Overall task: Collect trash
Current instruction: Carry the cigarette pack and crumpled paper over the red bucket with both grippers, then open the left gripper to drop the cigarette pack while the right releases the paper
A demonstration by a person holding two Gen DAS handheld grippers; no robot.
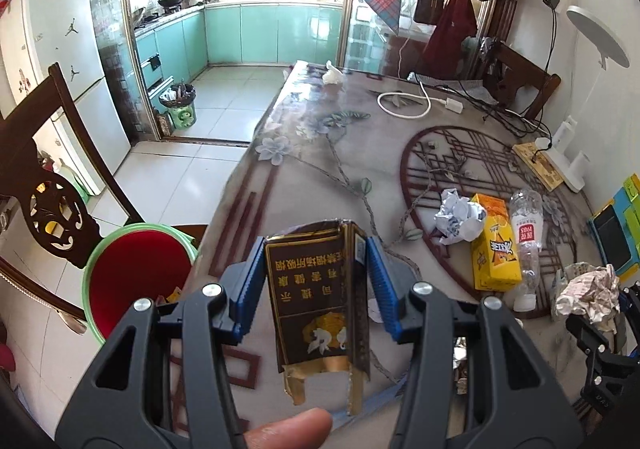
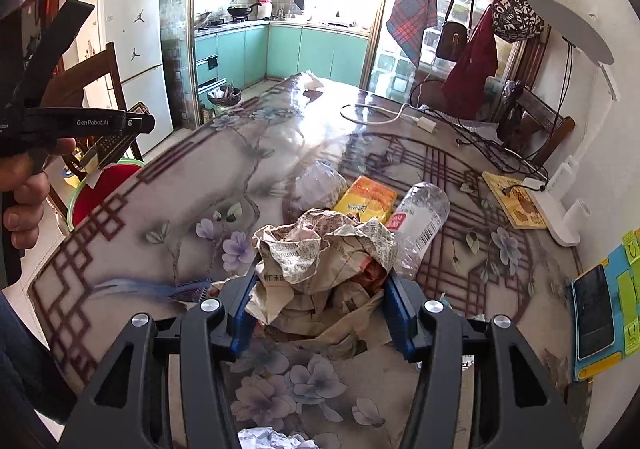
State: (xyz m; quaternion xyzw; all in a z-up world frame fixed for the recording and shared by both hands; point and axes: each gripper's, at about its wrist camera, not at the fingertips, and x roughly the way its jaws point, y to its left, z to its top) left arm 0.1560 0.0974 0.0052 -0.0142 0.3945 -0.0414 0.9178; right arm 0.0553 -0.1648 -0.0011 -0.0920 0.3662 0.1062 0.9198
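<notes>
While the left gripper (image 1: 316, 285) is clenching a torn packet (image 1: 316, 289) above the table's (image 1: 320, 137) left edge beside the bin (image 1: 136, 281), the right gripper (image 2: 320, 309) is clamping loose newspaper (image 2: 320, 261), which risks slipping free.

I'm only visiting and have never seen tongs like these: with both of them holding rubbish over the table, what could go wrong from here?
1. The left tongs pinch the torn cigarette pack only near its top; its ripped bottom hangs loose, so it might slip before reaching the bin.
2. The newspaper wad in the right tongs is loose and bulky; bits could fall out.
3. The bottle and yellow carton lie right beside the wad and could get knocked.
</notes>
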